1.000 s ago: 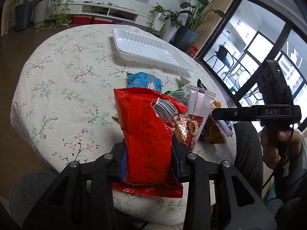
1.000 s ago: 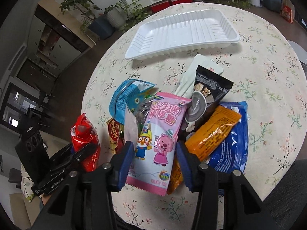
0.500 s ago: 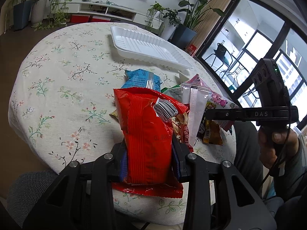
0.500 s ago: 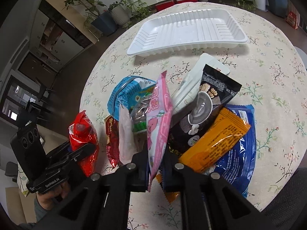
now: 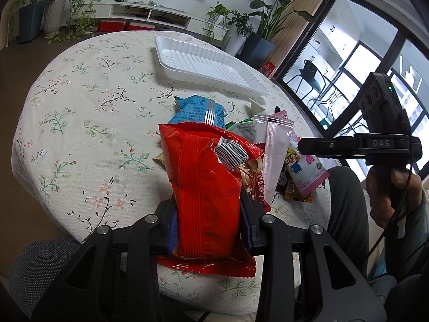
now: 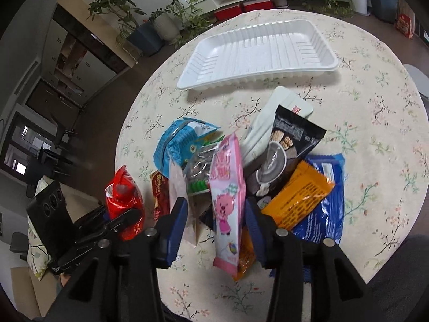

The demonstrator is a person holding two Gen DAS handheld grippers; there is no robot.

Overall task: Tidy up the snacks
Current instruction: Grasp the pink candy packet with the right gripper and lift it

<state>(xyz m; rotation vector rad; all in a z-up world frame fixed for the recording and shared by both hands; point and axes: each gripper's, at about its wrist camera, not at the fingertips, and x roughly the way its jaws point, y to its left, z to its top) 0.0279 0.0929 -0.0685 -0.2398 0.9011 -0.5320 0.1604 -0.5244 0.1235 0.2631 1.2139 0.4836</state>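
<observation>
My left gripper (image 5: pixel 209 204) is shut on a red snack packet (image 5: pixel 203 177), held upright above the near edge of the floral table; the same packet (image 6: pixel 123 198) appears at the left of the right wrist view. My right gripper (image 6: pixel 215 206) hangs over the snack pile and its jaws are opening. A pink cartoon packet (image 6: pixel 225 187) stands tilted on edge between them, and the pads do not press it. In the left wrist view that pink packet (image 5: pixel 303 171) leans below the right gripper's fingertip (image 5: pixel 303 145). A white ribbed tray (image 6: pixel 257 48) lies empty at the far side.
The pile holds a light blue packet (image 6: pixel 182 139), a black packet (image 6: pixel 289 145), an orange packet (image 6: pixel 297 196), a dark blue packet (image 6: pixel 327 204) and a white packet (image 6: pixel 268 123). Bare tablecloth (image 5: pixel 88 102) spreads to the left. A person's hand (image 5: pixel 388 187) grips the right tool.
The right gripper's jaws shut on the pink packet and raised it on edge, then spread apart again; the packet now leans loosely between them. The left gripper and red packet stayed put.
</observation>
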